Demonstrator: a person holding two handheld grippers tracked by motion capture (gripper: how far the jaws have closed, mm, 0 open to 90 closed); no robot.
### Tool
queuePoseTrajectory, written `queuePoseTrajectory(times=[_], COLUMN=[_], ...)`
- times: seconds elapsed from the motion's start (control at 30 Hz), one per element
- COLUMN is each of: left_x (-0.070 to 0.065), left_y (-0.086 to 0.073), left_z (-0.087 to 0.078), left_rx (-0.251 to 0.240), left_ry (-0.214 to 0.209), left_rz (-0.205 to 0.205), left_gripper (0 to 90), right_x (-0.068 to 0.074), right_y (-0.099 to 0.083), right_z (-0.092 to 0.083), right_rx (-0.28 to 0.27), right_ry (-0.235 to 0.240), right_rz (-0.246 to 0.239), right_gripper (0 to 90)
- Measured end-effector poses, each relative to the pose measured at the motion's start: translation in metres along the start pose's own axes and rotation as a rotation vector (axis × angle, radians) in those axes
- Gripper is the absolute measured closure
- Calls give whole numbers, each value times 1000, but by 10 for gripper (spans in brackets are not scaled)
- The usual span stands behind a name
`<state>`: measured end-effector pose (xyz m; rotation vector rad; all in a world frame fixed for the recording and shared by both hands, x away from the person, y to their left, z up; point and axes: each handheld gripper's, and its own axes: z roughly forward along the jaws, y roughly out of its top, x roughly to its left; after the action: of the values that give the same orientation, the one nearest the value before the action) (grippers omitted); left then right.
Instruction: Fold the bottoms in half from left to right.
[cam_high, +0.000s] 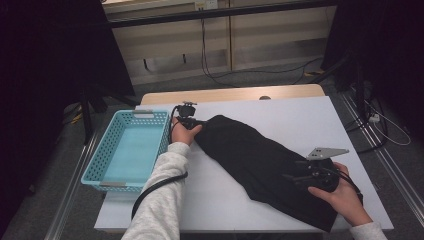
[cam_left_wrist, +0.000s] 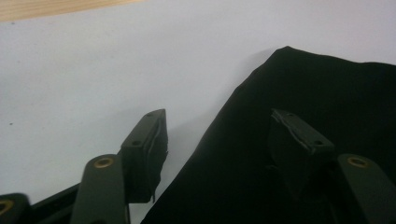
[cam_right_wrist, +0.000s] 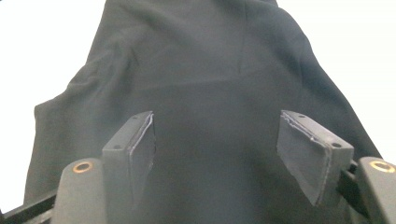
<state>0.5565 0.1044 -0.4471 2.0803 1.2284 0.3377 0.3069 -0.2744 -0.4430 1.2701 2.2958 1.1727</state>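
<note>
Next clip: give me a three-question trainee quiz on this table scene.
1. True or false: the left gripper has its jaws closed on the black garment.
2. Which side of the garment is the turquoise basket on: the person's left or right?
3. What lies under the right gripper?

Key: 1. False, the jaws stand apart across its edge. 2. Left. 3. The black garment, with the jaws open.

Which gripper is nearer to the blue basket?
Left. The left gripper is just beside the blue basket, at the black cloth's far end; the right gripper is over its near end.
</note>
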Motion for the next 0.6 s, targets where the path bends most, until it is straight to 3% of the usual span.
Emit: queuePoseTrajectory(times=[0.1,0.33,0.6], left_x=[0,-3,-4], left_y=[-3,-8,-10], left_z=[2,4,0], left_rx=[39,34,42], left_ry=[18,33,16], left_rz=[23,35,33], left_gripper=[349,341,519], right_x=[-1,-4,-4], right_y=[0,-1,0], right_z=[0,-2,-3], right_rx=[4,2,-2], right_ry=[0,-3,-8], right_rz=[0,8,6], right_gripper=[282,281,282])
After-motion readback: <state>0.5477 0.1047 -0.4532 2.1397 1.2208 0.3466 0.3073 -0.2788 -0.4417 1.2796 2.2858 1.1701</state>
